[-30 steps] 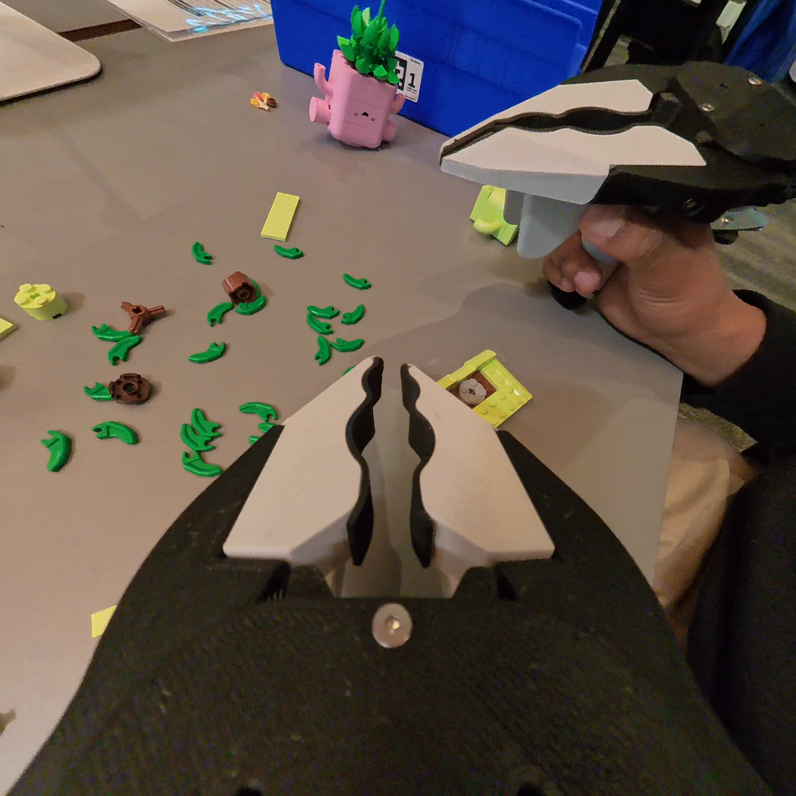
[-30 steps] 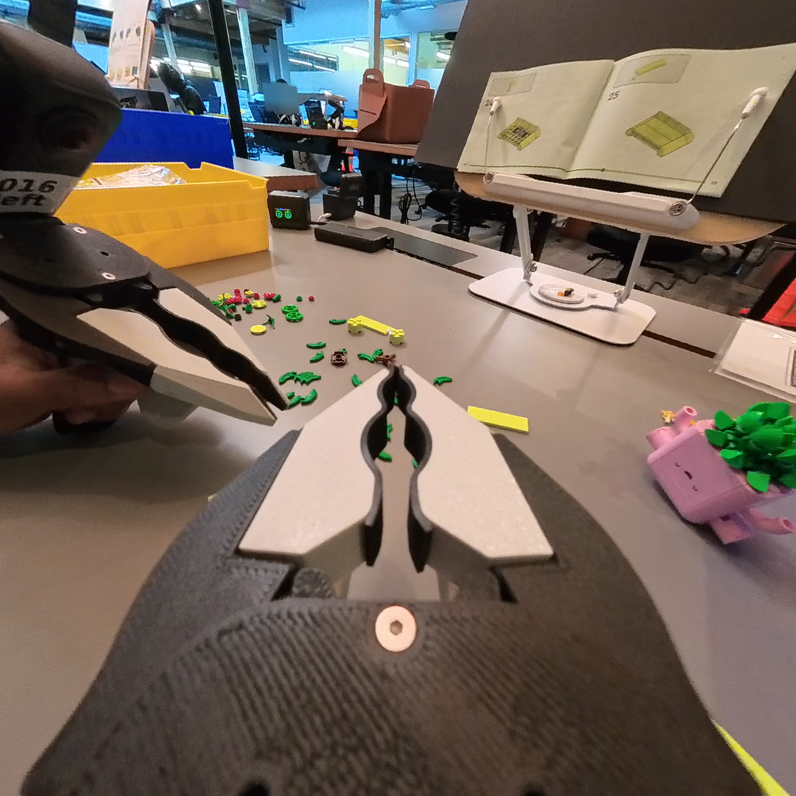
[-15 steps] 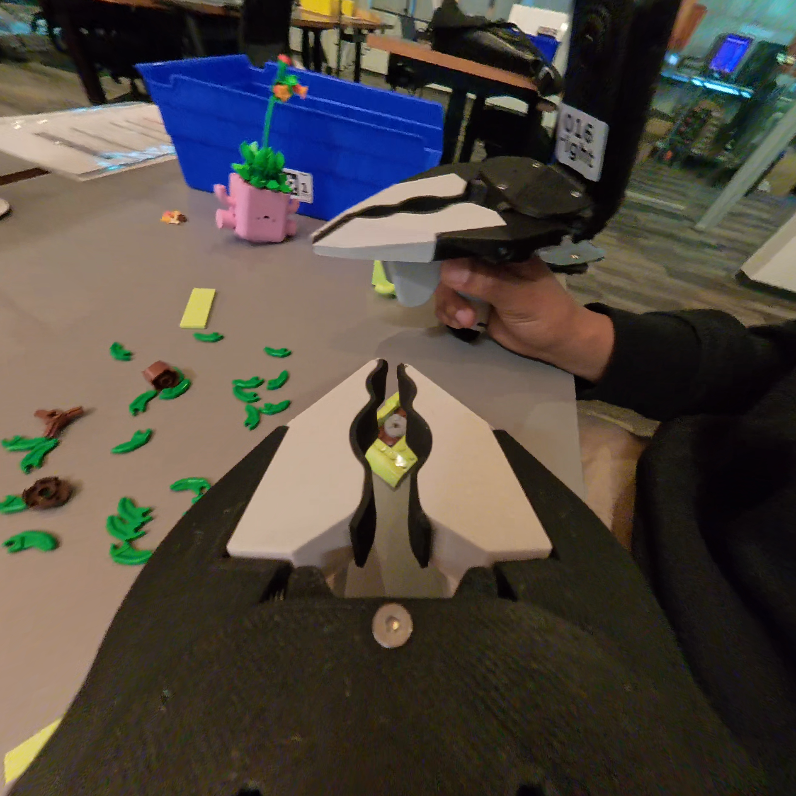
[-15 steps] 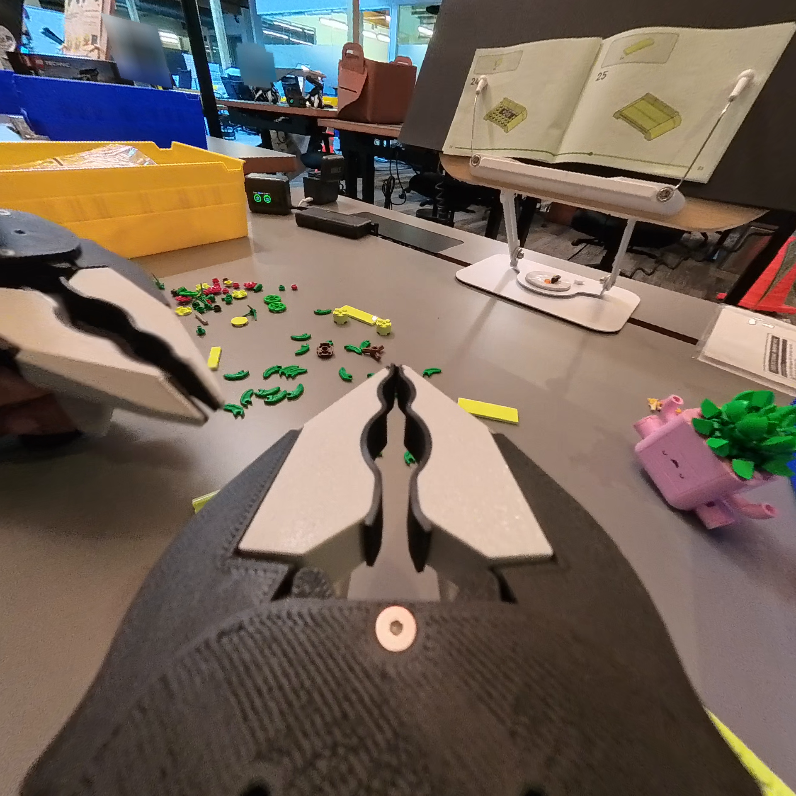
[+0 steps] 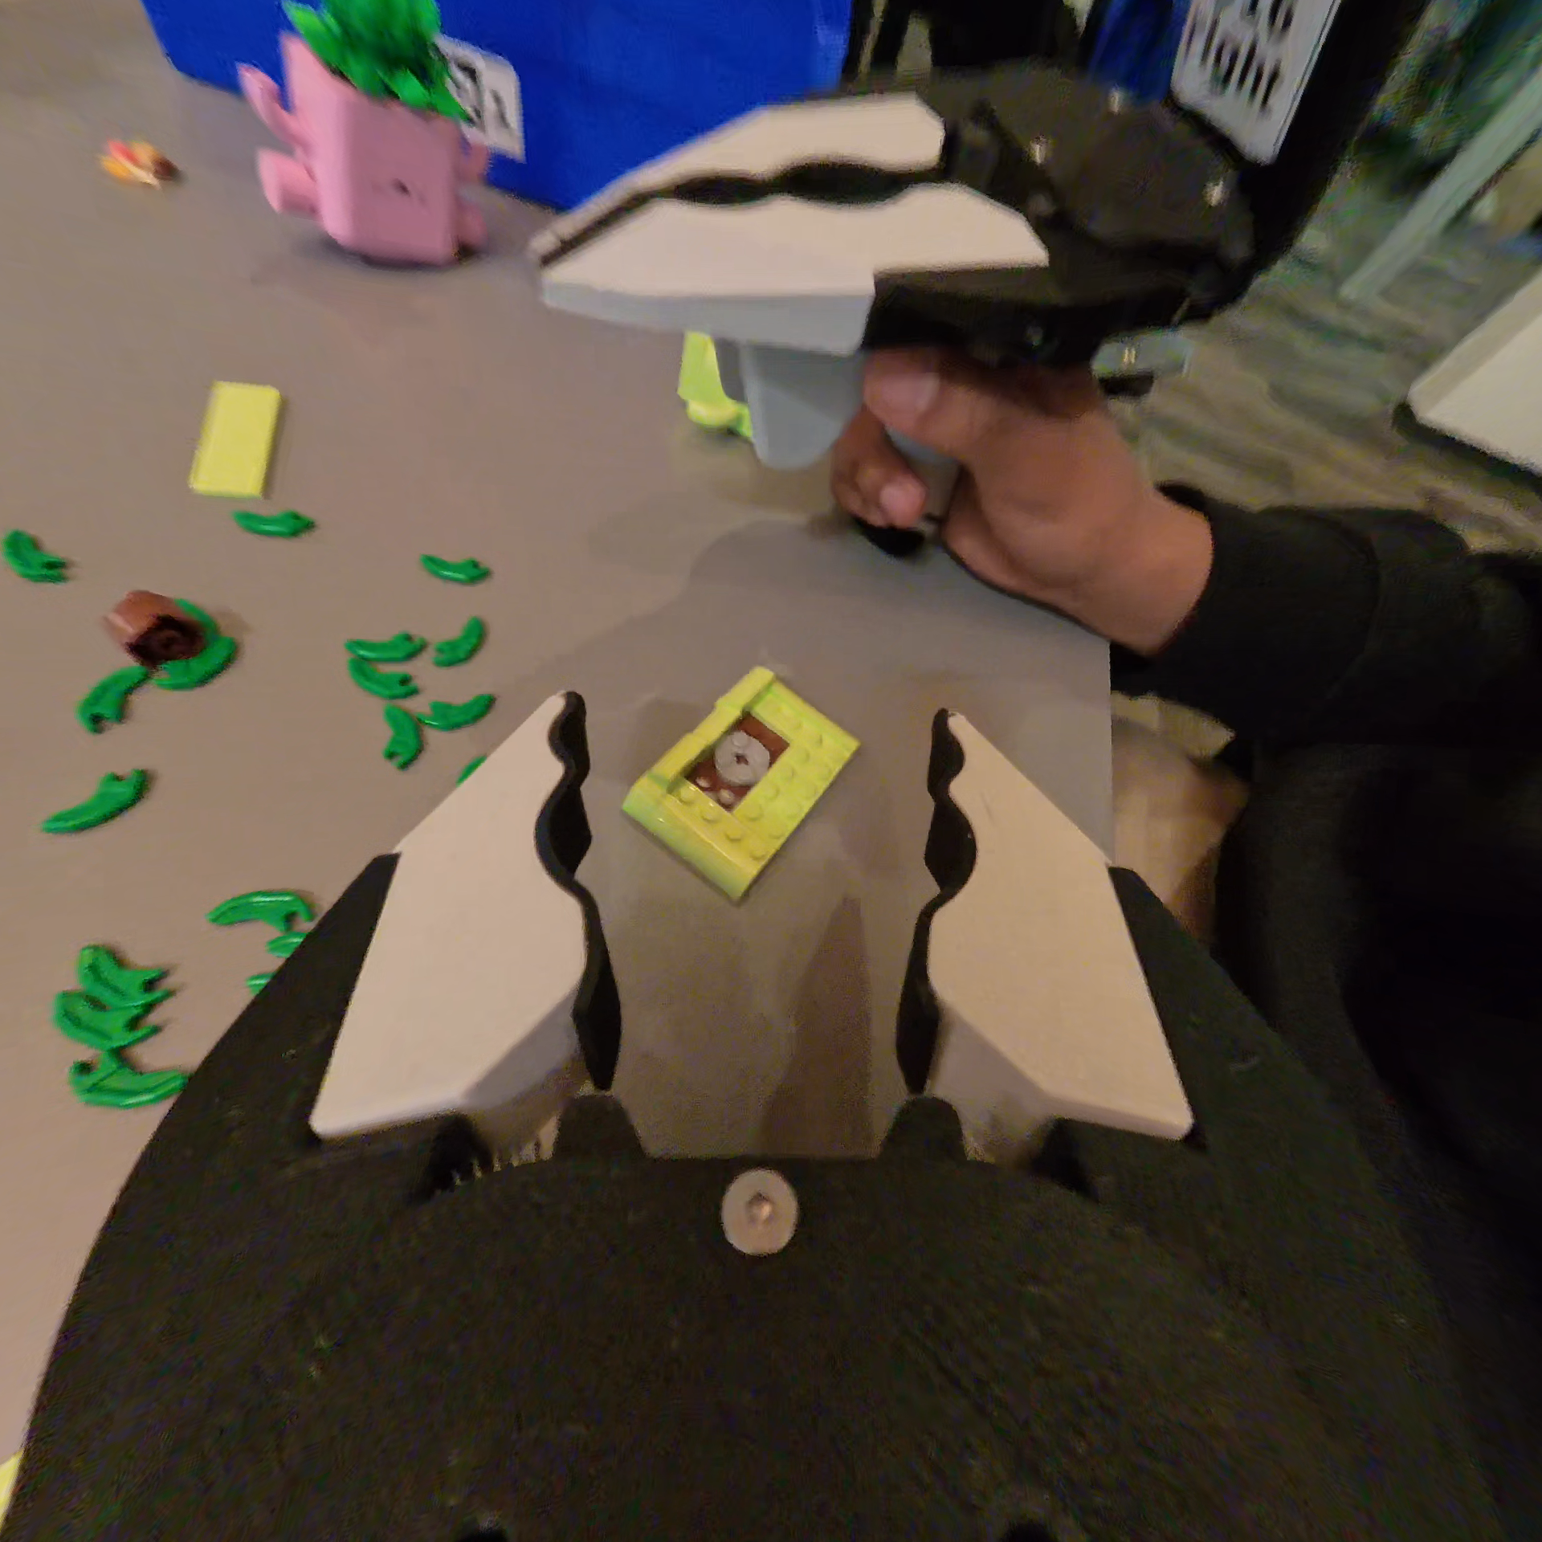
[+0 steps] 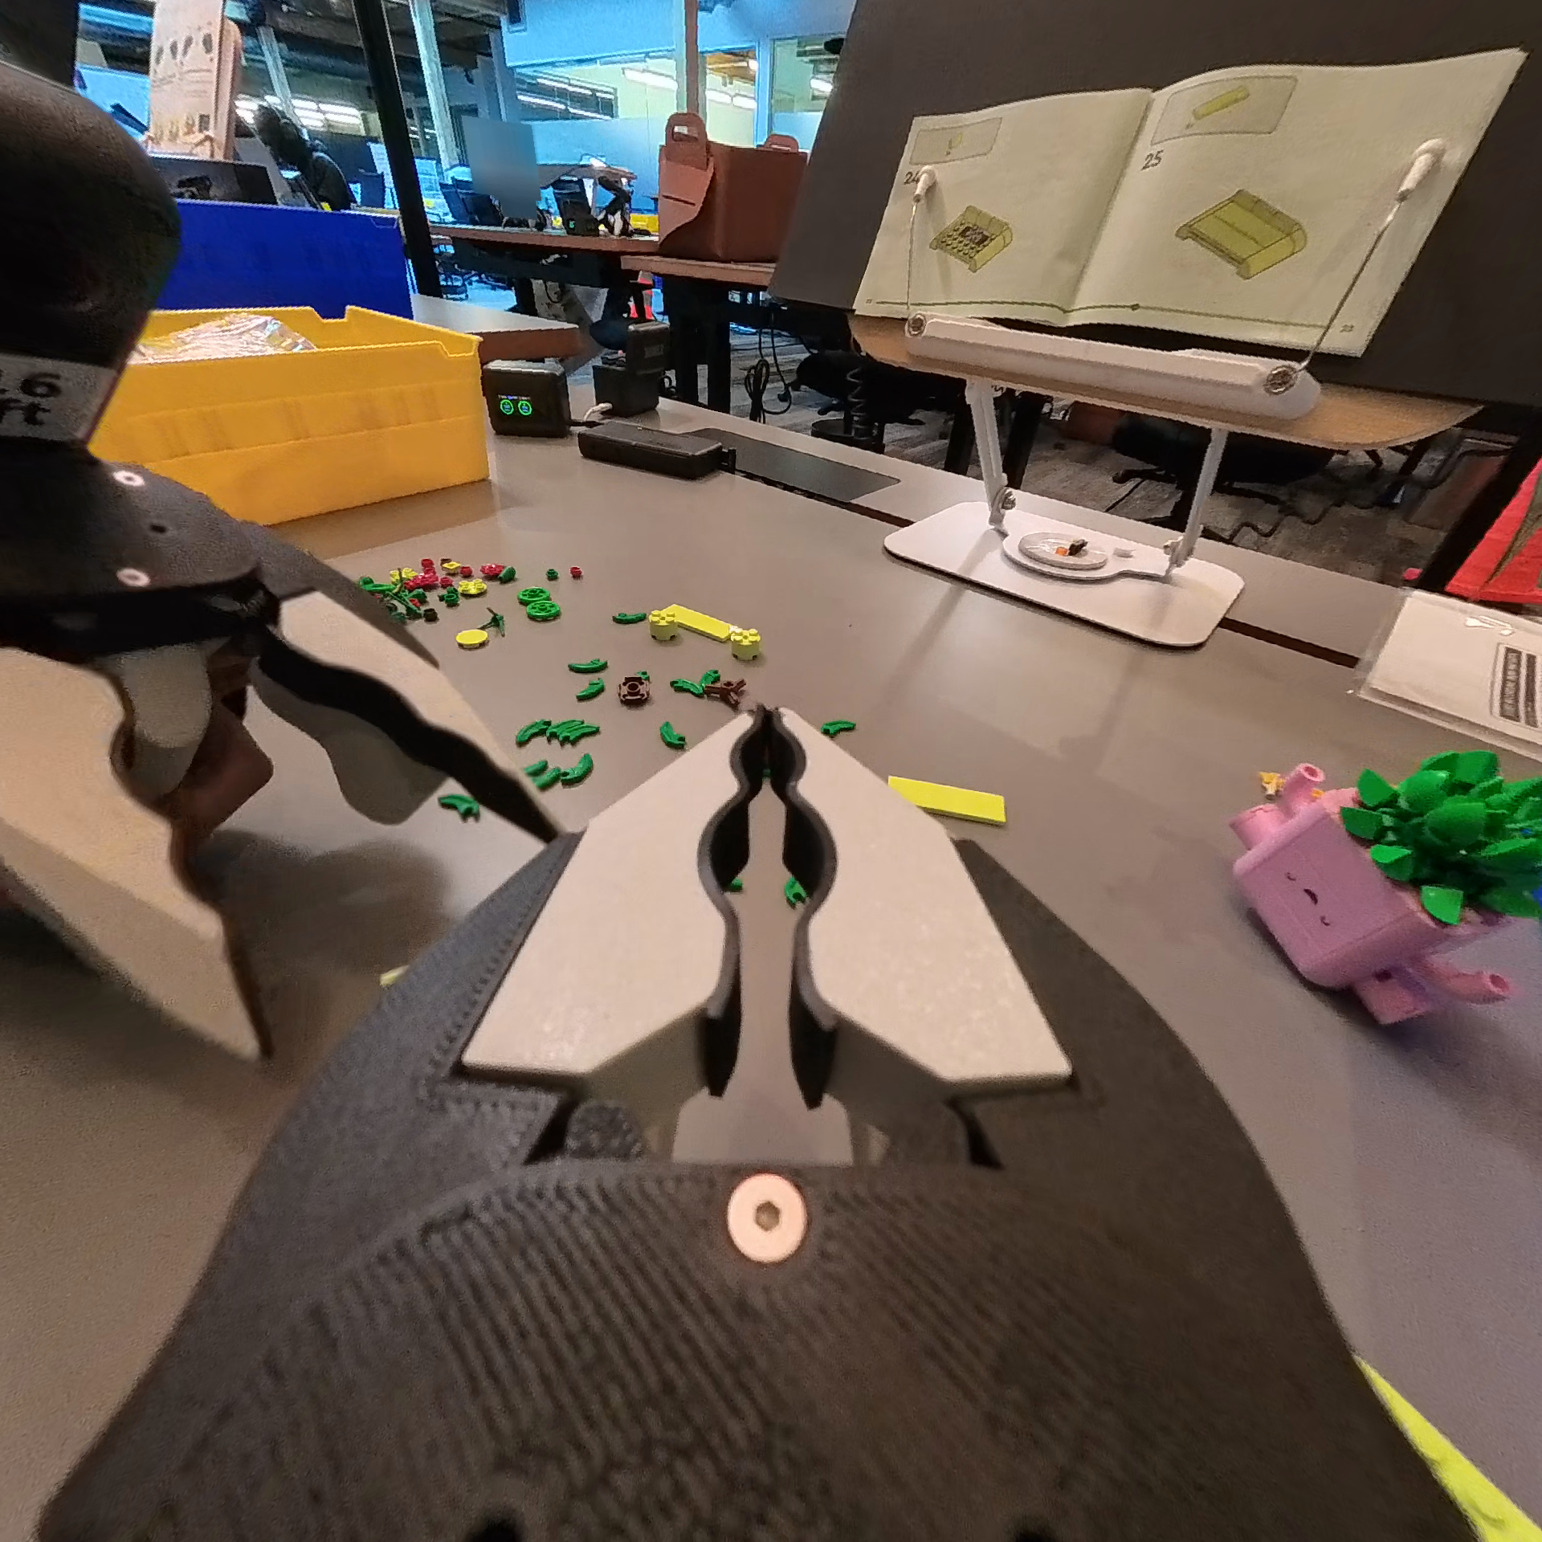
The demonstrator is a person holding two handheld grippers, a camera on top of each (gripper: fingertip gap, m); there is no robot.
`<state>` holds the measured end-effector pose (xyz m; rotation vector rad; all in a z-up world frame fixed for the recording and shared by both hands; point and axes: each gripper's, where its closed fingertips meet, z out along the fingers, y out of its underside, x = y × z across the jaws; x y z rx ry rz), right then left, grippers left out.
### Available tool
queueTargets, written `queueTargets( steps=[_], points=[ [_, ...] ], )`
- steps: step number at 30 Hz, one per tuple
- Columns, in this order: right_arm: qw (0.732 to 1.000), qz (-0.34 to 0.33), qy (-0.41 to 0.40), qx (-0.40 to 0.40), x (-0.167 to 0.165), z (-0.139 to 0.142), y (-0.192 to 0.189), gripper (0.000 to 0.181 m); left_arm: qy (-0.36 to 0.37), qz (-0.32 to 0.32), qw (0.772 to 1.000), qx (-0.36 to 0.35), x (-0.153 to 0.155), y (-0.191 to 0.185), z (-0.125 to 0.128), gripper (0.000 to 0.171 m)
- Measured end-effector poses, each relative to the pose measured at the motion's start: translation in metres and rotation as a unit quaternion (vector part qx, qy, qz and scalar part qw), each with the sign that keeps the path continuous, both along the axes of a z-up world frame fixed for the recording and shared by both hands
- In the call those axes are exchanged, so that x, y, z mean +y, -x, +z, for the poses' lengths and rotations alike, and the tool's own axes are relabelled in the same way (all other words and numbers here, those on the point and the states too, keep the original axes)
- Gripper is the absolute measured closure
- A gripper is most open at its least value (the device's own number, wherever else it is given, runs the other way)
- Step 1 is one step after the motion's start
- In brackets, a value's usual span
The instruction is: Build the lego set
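Note:
A lime-green Lego base [image 5: 741,783] with a brown and grey piece in its middle lies flat on the grey table [image 5: 501,400] near the front edge. My left gripper [image 5: 755,718] is open and empty, held above the base with one finger on each side of it. My right gripper [image 6: 766,716] is shut and empty; in the left wrist view it [image 5: 551,250] hovers beyond the base, held by a hand. The left gripper also shows in the right wrist view [image 6: 392,934]. Green leaf pieces [image 5: 409,676] lie scattered to the left.
A pink Lego pot with green leaves [image 5: 375,167] stands before a blue bin [image 5: 667,75]. A flat lime tile [image 5: 235,438] and a brown piece [image 5: 150,638] lie at left. An instruction book on a stand [image 6: 1168,200], a yellow bin [image 6: 300,409] and small coloured pieces [image 6: 467,584] lie farther off. My left tips are roughly 11 cm from the brown piece [image 5: 150,638].
My left gripper has opened wide and tilted down over the lime-green base. The right gripper stays shut and has shifted only slightly.

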<state>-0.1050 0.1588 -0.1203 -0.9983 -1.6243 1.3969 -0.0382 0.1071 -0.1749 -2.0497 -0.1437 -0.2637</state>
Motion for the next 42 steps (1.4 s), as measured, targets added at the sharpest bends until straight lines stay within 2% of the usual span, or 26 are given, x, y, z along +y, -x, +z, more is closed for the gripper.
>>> queueTargets(
  steps=[4, 8, 21, 26, 28, 30, 33, 37, 38, 40, 42],
  points=[
    [1.0, 0.002, -0.001, 0.003, -0.001, 0.001, -0.001, 0.181, 0.048, -0.006, 0.998, 0.039, 0.002, -0.005, -0.014, 0.086],
    [1.0, 0.005, 0.004, 0.011, -0.001, 0.003, -0.003, 0.181, 0.078, -0.004, 0.996, 0.046, 0.004, -0.004, -0.023, 0.086],
    [1.0, 0.009, 0.0, 0.009, -0.002, 0.002, -0.003, 0.181, 0.11, -0.026, 0.994, 0.01, -0.001, -0.012, -0.034, 0.086],
    [1.0, 0.003, 0.002, 0.008, 0.0, 0.002, -0.002, 0.181, 0.12, -0.014, 0.992, 0.03, -0.004, -0.015, -0.036, 0.087],
    [1.0, -0.014, 0.002, -0.007, 0.004, -0.001, 0.003, 0.173, 0.126, -0.004, 0.991, 0.043, -0.006, -0.017, -0.038, 0.087],
    [0.998, -0.032, -0.008, -0.053, 0.008, -0.01, 0.011, 0.15, 0.126, -0.006, 0.991, 0.044, -0.01, -0.029, -0.038, 0.087],
    [0.993, -0.048, -0.033, -0.103, 0.008, -0.013, 0.028, 0.13, 0.107, -0.028, 0.994, 0.012, -0.014, -0.057, -0.032, 0.089],
    [0.973, -0.095, -0.115, -0.177, 0.022, -0.029, 0.064, 0.124, 0.064, -0.029, 0.998, 0.007, -0.015, -0.063, -0.019, 0.099],
    [0.966, -0.097, -0.125, -0.204, 0.026, -0.037, 0.072, 0.124, 0.065, -0.033, 0.997, -0.01, -0.015, -0.063, -0.02, 0.099],
    [0.954, -0.097, -0.133, -0.252, 0.034, -0.051, 0.085, 0.108, 0.062, -0.042, 0.996, -0.044, -0.015, -0.064, -0.019, 0.099],
    [0.947, -0.101, -0.131, -0.276, 0.043, -0.057, 0.093, 0.106, 0.045, -0.043, 0.996, -0.064, -0.015, -0.063, -0.014, 0.099]
  ],
)
